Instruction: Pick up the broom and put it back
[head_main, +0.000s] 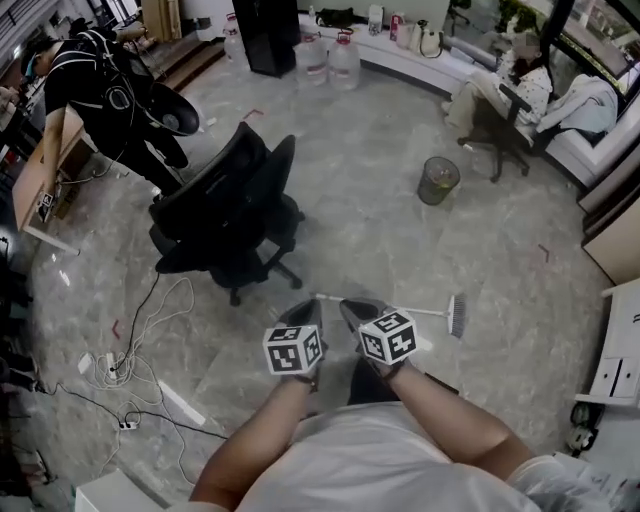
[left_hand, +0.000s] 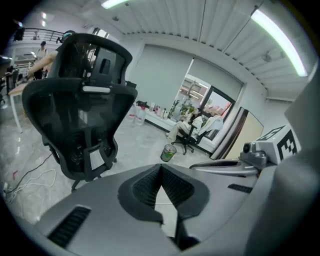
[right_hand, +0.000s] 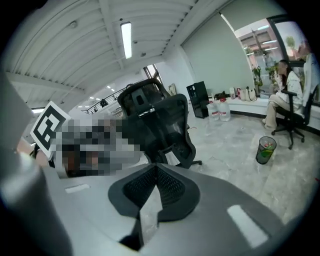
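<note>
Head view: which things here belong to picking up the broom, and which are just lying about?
For the job:
broom
left tool, shut and empty
right tool, shut and empty

Just lying about:
black office chair
waste bin
water jugs

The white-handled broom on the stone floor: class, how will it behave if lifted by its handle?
The white-handled broom probably feels light: its handle is thin. Held far from its bristle head, it would likely tip. Pushed, it may slide on the glossy floor.
</note>
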